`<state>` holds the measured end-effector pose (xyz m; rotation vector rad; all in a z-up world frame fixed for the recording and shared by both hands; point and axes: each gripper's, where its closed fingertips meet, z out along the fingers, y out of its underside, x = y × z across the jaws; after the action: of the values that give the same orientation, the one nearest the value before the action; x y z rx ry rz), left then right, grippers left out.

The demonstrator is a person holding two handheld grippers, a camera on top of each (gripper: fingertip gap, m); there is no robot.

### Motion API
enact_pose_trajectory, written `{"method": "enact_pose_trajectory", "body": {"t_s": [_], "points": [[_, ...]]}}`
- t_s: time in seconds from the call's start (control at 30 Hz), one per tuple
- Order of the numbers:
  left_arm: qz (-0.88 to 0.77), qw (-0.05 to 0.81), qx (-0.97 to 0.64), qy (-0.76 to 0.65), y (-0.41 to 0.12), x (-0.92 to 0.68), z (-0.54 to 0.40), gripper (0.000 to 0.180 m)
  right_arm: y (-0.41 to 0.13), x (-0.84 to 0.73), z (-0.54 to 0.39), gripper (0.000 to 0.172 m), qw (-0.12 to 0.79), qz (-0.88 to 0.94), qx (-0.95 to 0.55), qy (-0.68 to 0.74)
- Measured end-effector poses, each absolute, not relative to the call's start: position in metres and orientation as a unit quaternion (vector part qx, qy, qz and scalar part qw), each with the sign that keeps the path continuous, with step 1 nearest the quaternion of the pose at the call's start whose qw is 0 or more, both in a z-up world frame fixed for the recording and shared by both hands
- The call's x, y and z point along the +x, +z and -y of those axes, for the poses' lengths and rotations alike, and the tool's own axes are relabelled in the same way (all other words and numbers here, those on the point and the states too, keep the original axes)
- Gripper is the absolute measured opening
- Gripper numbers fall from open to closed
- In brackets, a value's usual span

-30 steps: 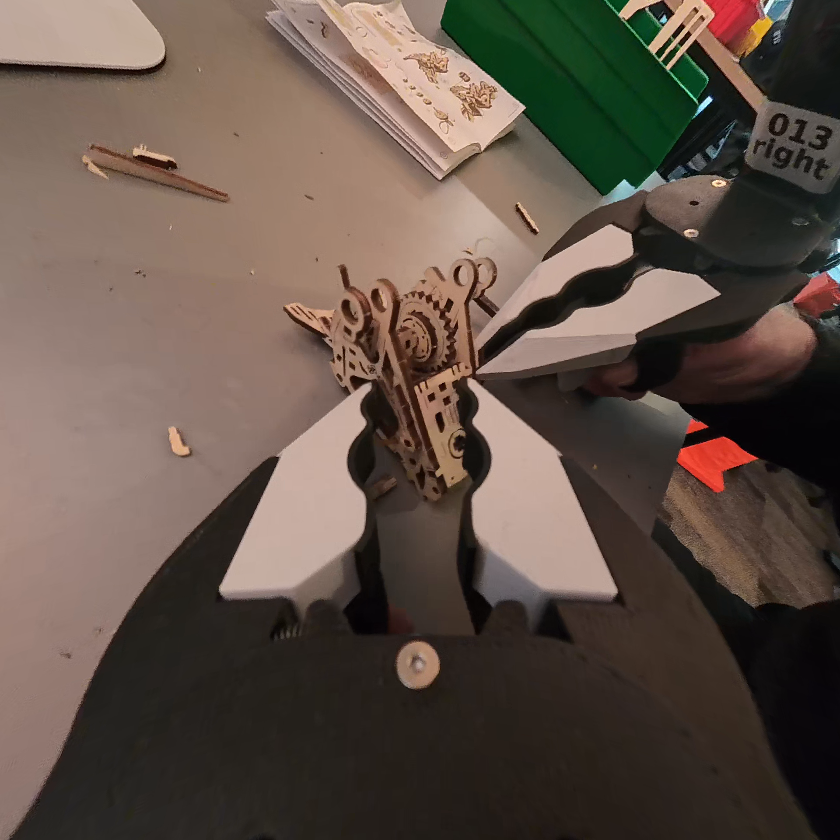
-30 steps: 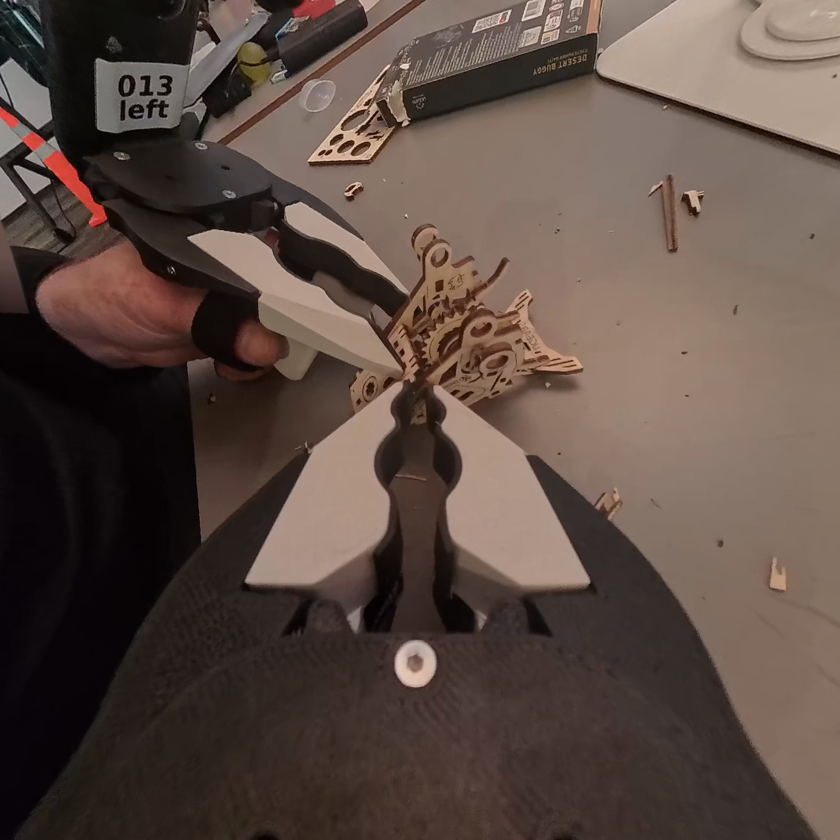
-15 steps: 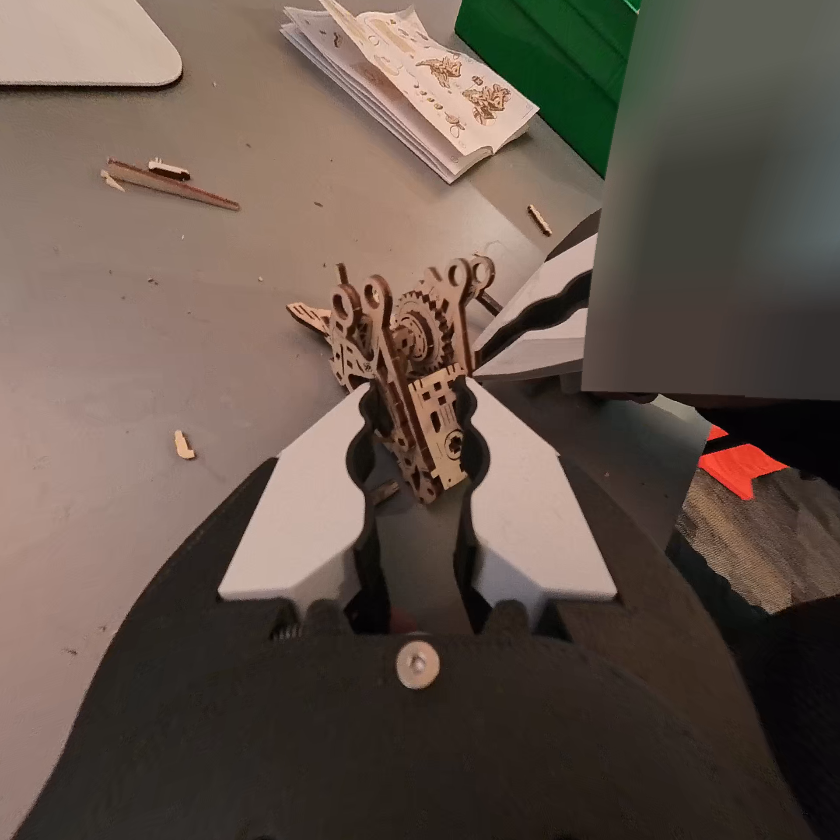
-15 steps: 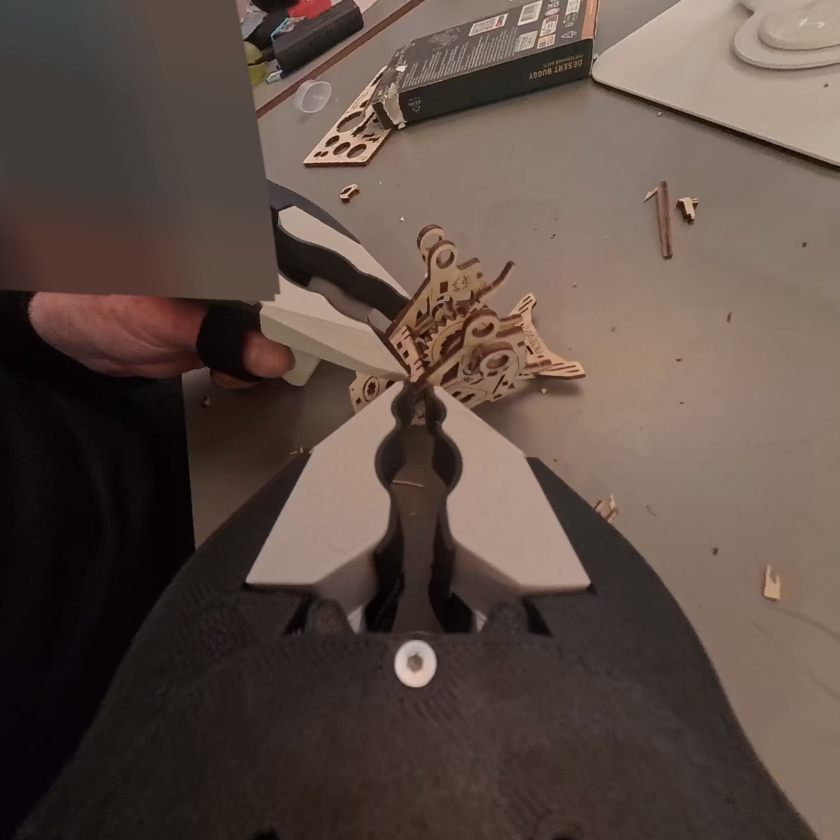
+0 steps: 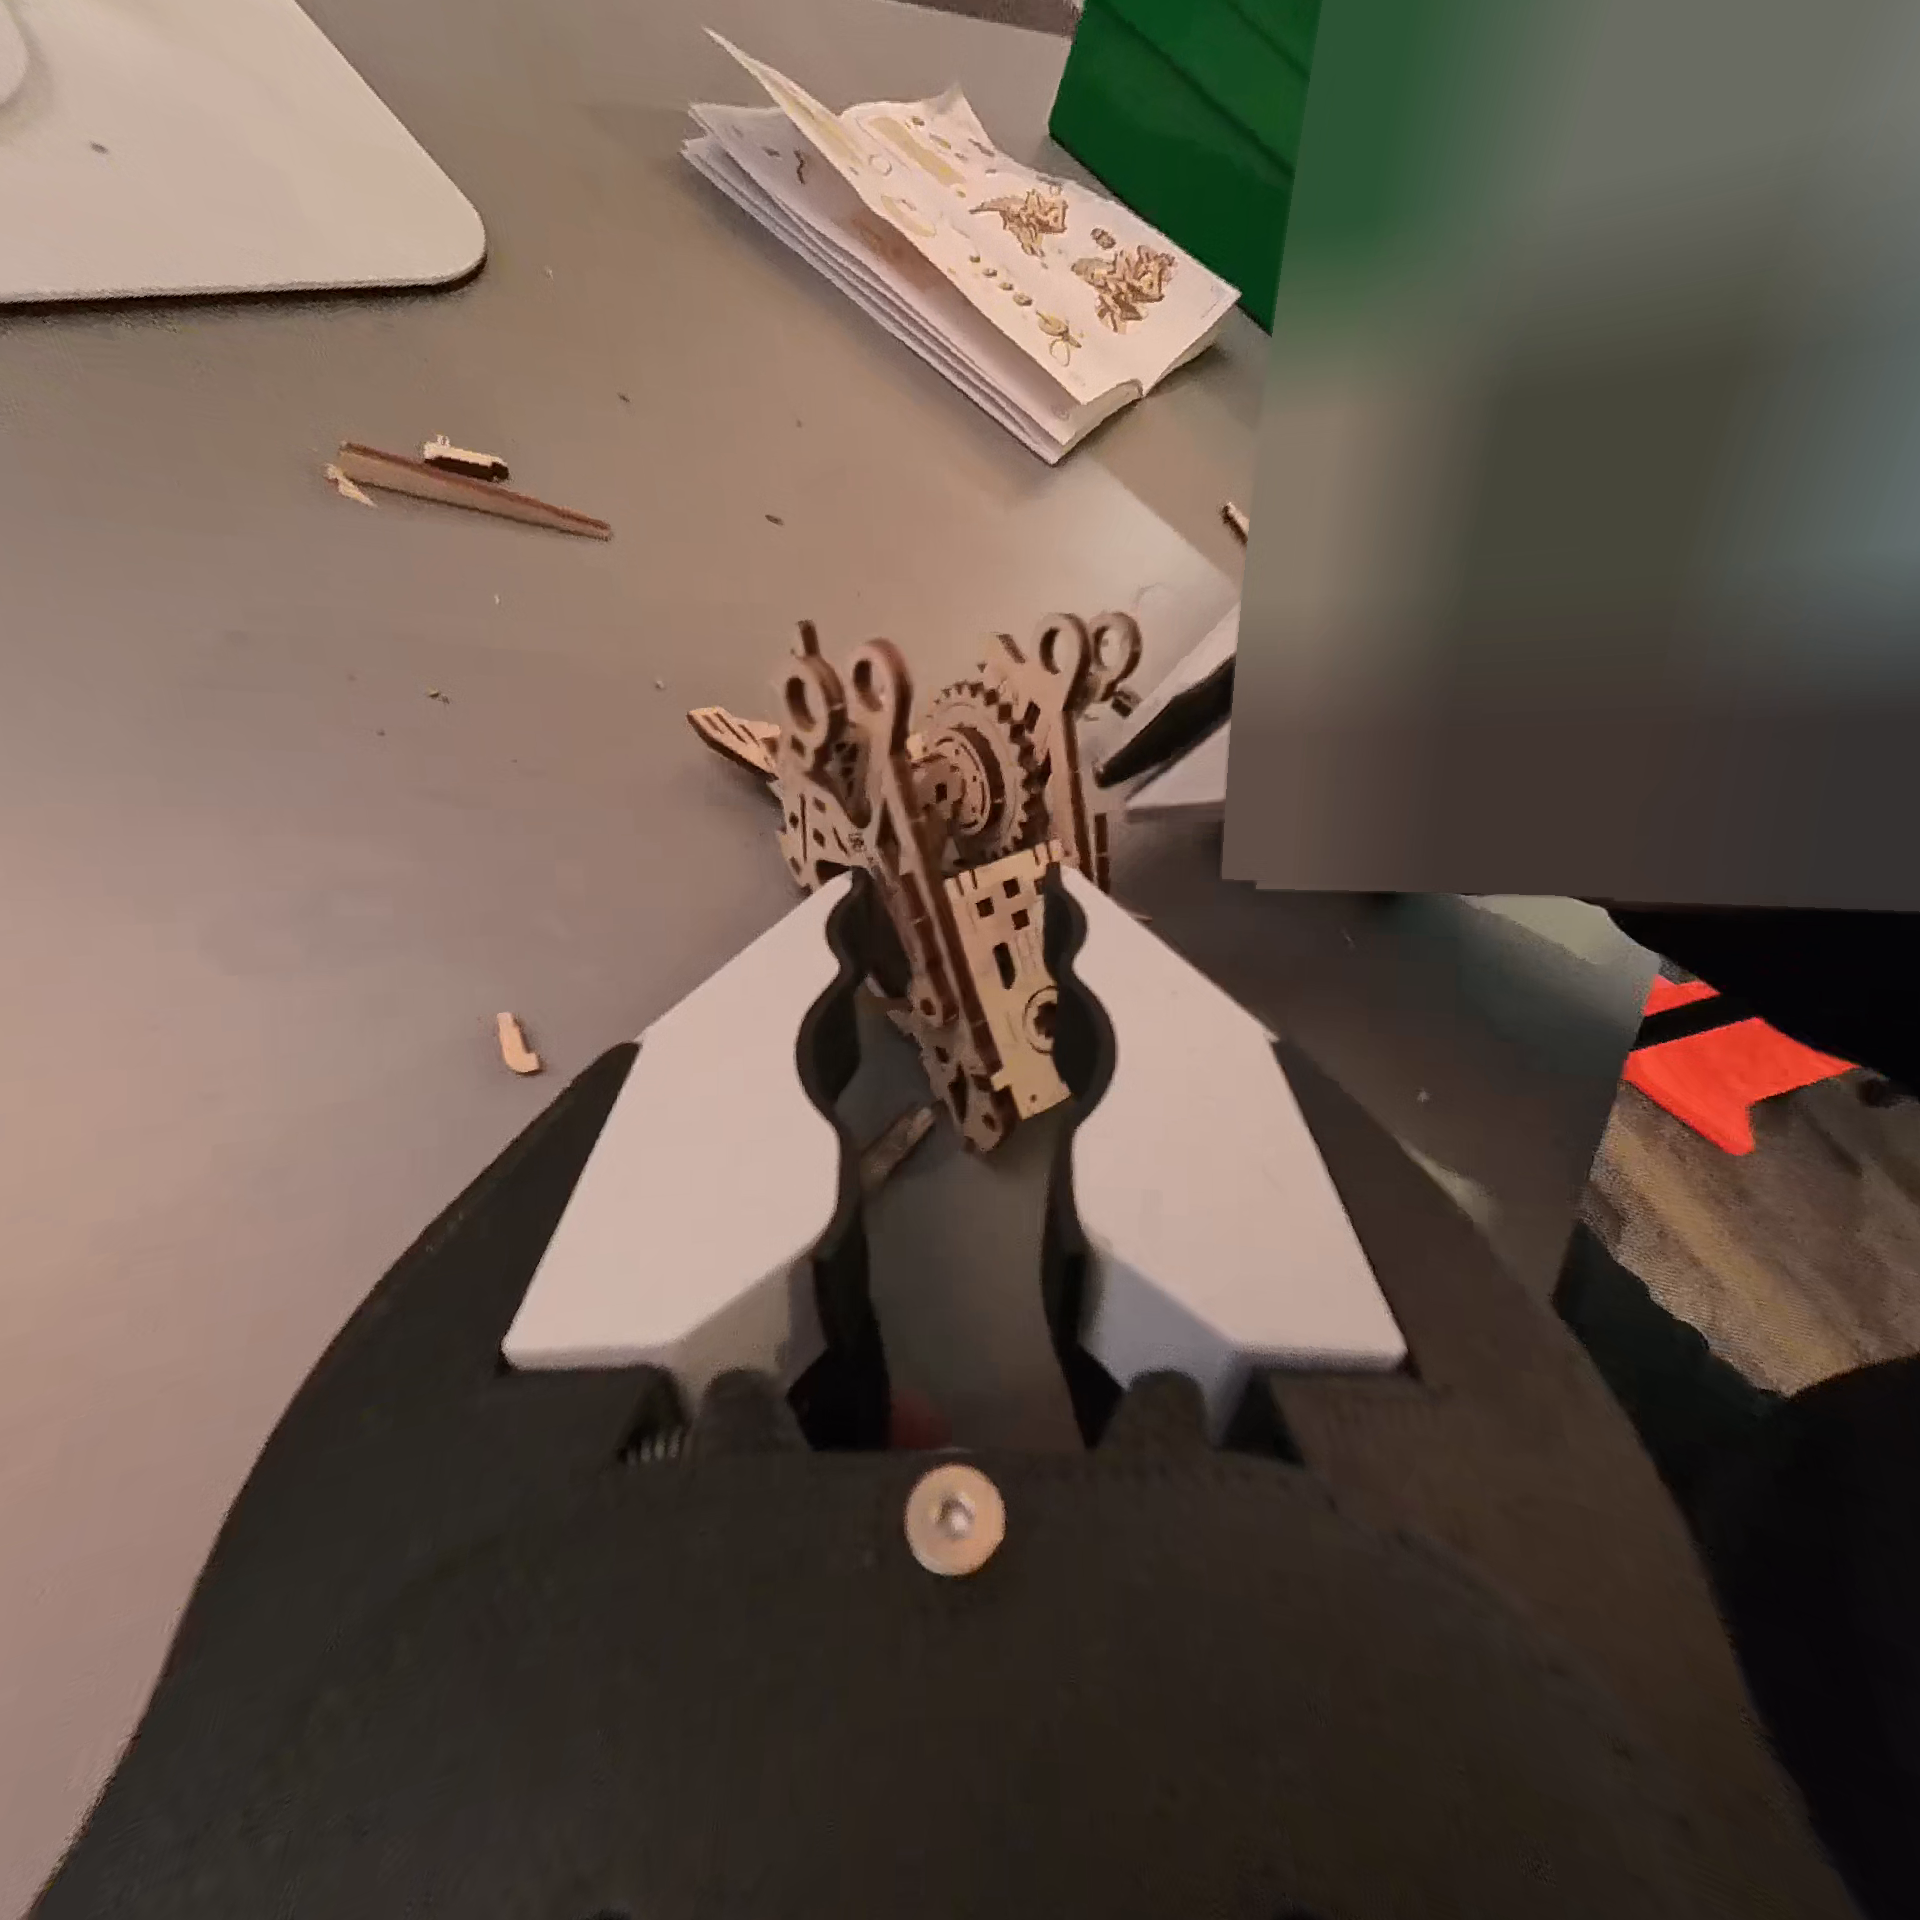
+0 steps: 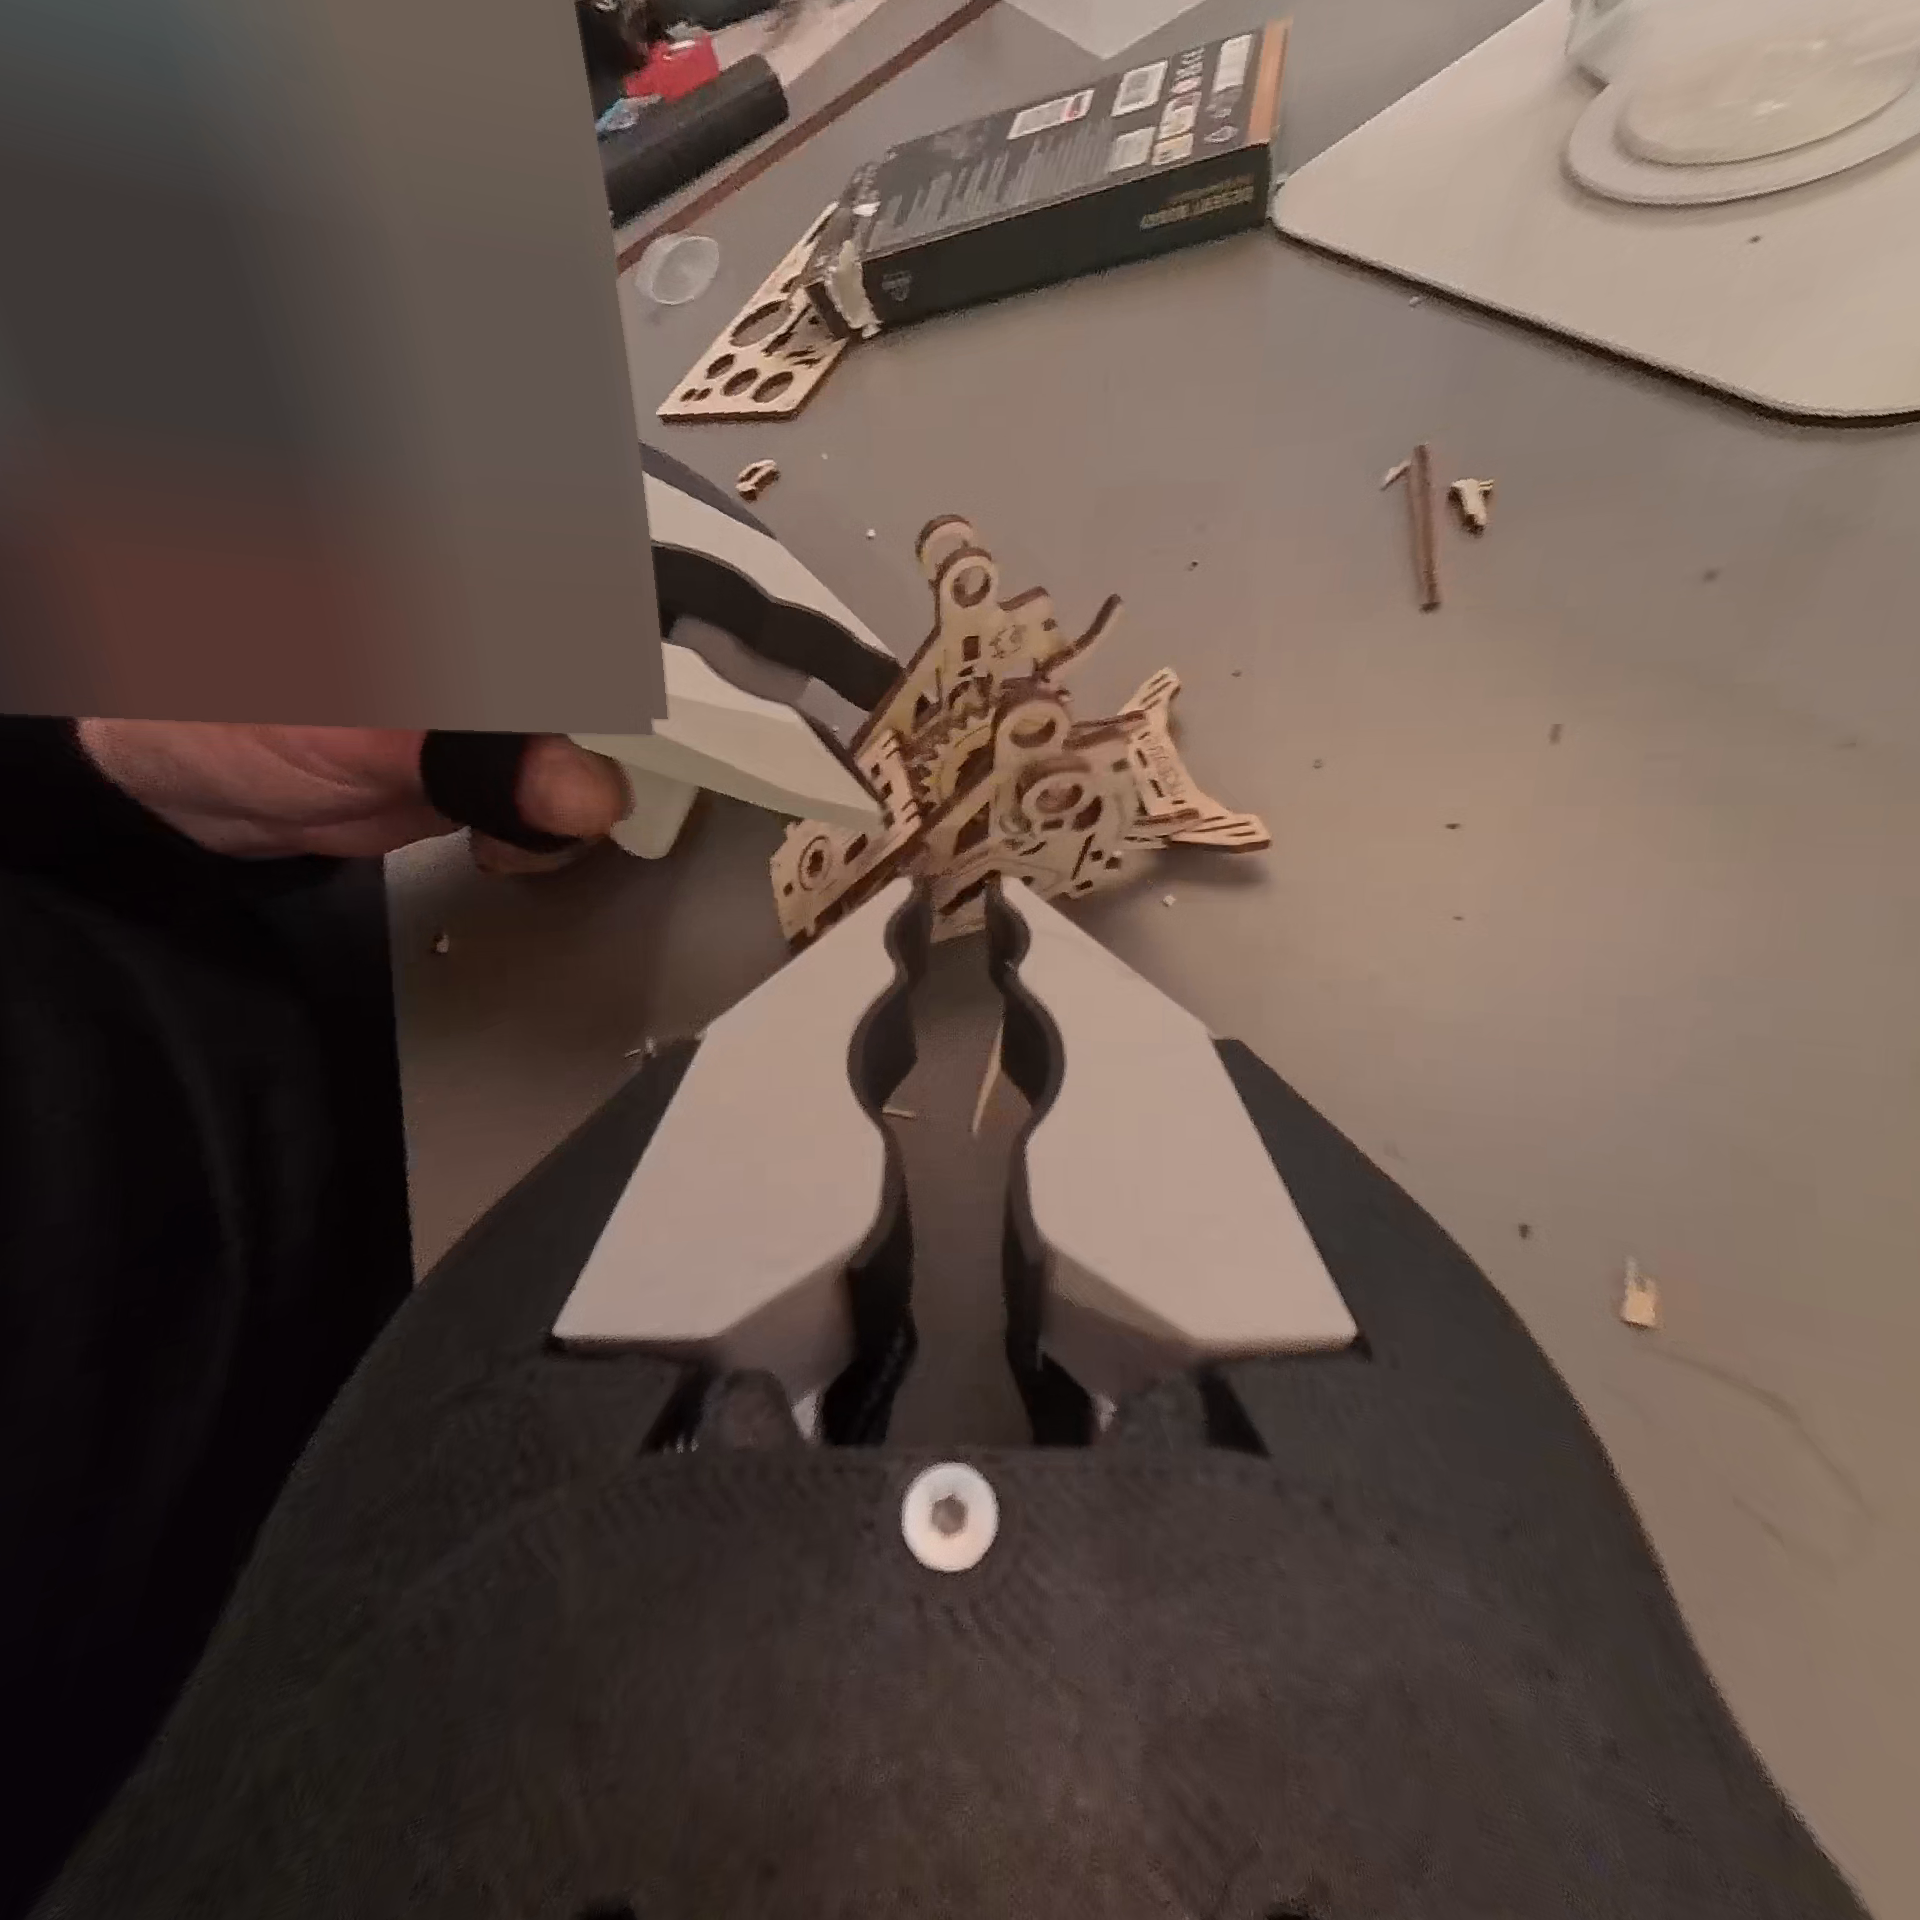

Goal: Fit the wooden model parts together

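1. Centrally, the left gripper (image 5: 961, 914) has its jaws clenched on the wooden model (image 5: 966, 831), held upright above the grey worktop (image 5: 312, 779).
2. The right gripper (image 6: 958, 896) stands slightly parted at the model's lower edge; grip unclear.
3. A booklet (image 5: 966, 239) lies at upper centre.

Clamped between the two pale grey fingers of the left gripper (image 5: 961, 883): a tan laser-cut wooden model assembly (image 5: 935, 821) with gears and ringed arms, upright over the grey tabletop (image 5: 260, 779). Just right of that assembly, part of a second grey-and-black gripper (image 5: 1174, 717), mostly behind a blurred patch. Beyond the assembly, an open white instruction booklet (image 5: 966, 249) and a green box (image 5: 1164, 135). Left of the assembly, a dark wooden sliver (image 5: 478, 494), a small pale offcut (image 5: 516, 1042), and far back a pale rounded mat (image 5: 229, 177).
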<state>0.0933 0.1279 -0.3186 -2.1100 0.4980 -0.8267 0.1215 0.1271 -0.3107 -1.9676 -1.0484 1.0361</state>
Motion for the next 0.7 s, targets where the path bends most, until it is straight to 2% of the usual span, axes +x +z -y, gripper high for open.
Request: {"method": "enact_pose_trajectory", "body": {"t_s": [0.07,0.43,0.6,0.7], "points": [[-0.210,0.406,-0.829,-0.322,-0.316,0.094,-0.128,0.030,-0.308,0.120,-0.130,0.001,0.341,0.395,-0.753,0.401],[-0.247,0.449,-0.810,-0.286,-0.306,0.098,-0.137,0.038,-0.314,0.110,-0.129,0.000,0.335,0.417,-0.749,0.392],[-0.268,0.461,-0.807,-0.252,-0.307,0.098,-0.139,0.038,-0.315,0.107,-0.128,0.000,0.327,0.419,-0.750,0.394],[-0.282,0.466,-0.802,-0.247,-0.306,0.097,-0.138,0.030,-0.318,0.111,-0.124,0.000,0.313,0.426,-0.752,0.394]]}}
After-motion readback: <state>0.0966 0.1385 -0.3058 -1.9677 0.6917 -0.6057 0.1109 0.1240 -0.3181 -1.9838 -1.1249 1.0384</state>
